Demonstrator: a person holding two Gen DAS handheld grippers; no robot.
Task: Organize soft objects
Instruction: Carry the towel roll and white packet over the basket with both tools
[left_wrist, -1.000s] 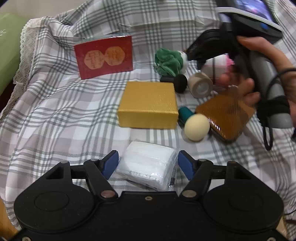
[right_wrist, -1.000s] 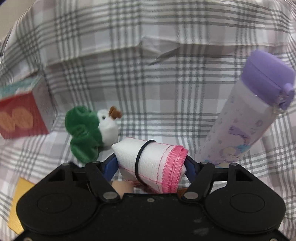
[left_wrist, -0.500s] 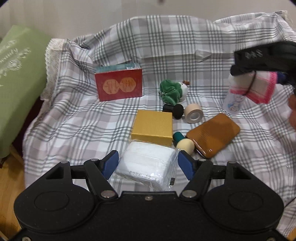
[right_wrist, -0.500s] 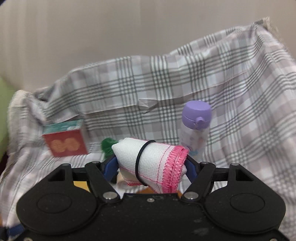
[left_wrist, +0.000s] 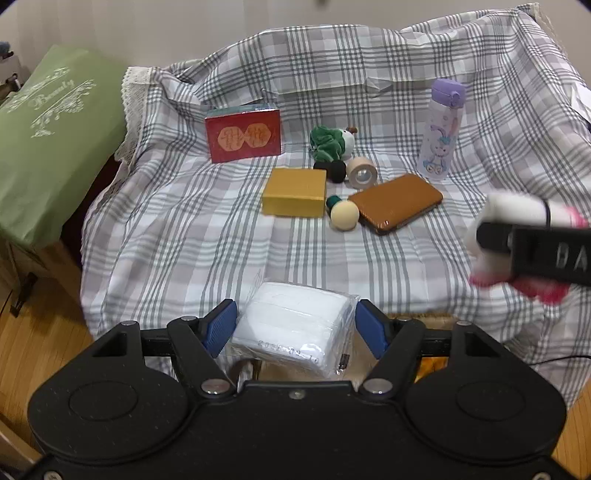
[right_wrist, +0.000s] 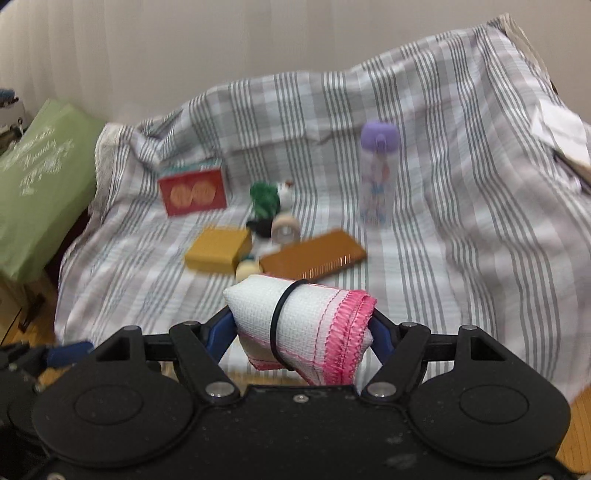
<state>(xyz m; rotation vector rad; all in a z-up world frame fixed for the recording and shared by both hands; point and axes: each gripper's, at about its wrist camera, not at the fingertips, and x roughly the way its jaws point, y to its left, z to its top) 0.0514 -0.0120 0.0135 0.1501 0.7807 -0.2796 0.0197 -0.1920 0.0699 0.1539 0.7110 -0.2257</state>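
The left gripper (left_wrist: 293, 328) has its blue pads on both sides of a white tissue pack (left_wrist: 295, 326) wrapped in clear plastic. The pack seems lifted above the near edge of the covered surface, so I judge that the jaws are clamped on it. The right gripper (right_wrist: 301, 328) is closed on a rolled white cloth (right_wrist: 303, 325) with pink stitched edge and a black elastic band around its middle; it is also in the air, at the near right of the surface.

Both things look light and soft. The plastic wrap is probably slippery, so a hold across the middle of the pack is safer. The cloth will give under pressure; the best place is near the band, where the roll is firm.

Further away on the plaid sheet (left_wrist: 177, 229) lie a cream ball (left_wrist: 344, 216), a yellow box (left_wrist: 295, 192) and a brown case (left_wrist: 396, 203). Behind them sits a green plush toy (left_wrist: 330, 142), another soft thing not yet collected. At the back stand a red box (left_wrist: 243, 136) and a purple-capped bottle (left_wrist: 441, 129).
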